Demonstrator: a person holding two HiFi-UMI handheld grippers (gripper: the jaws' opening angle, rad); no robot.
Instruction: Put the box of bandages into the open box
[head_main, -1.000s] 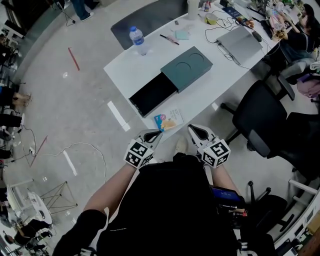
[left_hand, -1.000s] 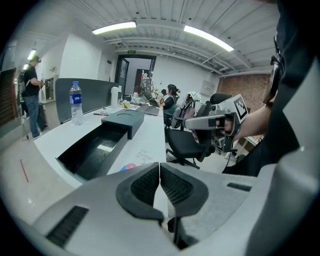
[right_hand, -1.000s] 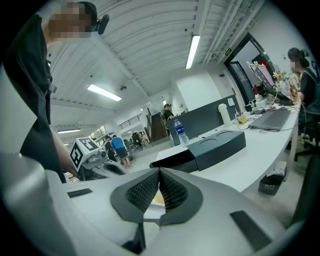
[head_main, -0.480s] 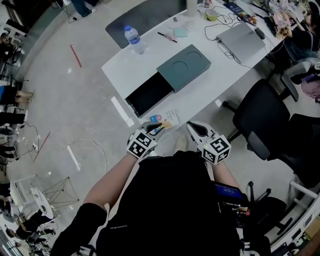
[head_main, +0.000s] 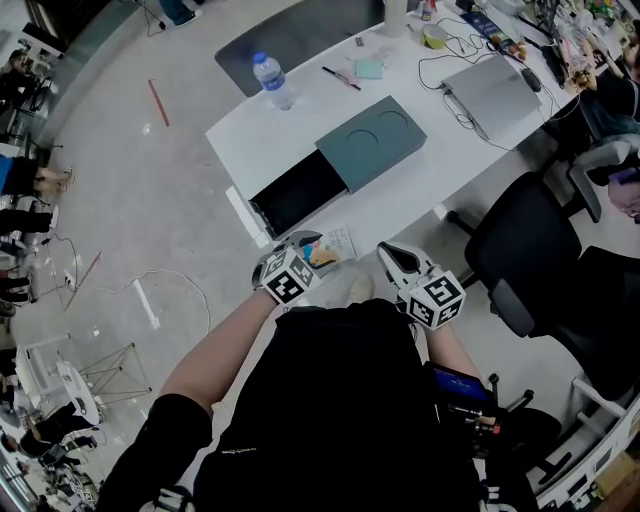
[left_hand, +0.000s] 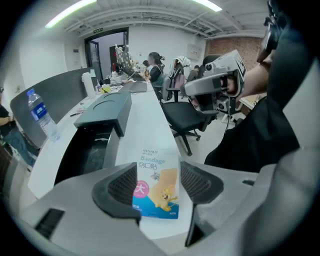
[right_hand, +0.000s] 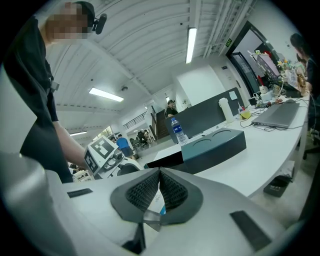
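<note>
- The left gripper (head_main: 298, 252) has come forward off the person's lap and now sits right over the near edge of the white table (head_main: 430, 170).
- A second ago its fingers were pinched tight. Now the jaws are opening, standing wide enough to straddle the target.
- The target is the small flat bandage box with the pink, blue and yellow cartoon front (left_hand: 155, 189). It lies flat at the table's near edge, exactly where it lay a second ago.
- In the left gripper view the box shows between the two ribbed pads. There is a clear gap at the right pad, so nothing is clamped yet.
- The right gripper (right_hand: 159, 191) hangs at 3 o'clock from the left one, hardly shifted. Its pads are pressed together on nothing.
- In the head view the dark teal box with its black drawer slid open (head_main: 295, 192) waits at 11 o'clock from the bandage box, further onto the table. The drawer looks empty.
- So the reach is over and the grasp is starting. The fingers look lined up on the box's long sides, and a squeeze should come next.
- After that a short carry toward 11 o'clock should land the box in the drawer.
</note>
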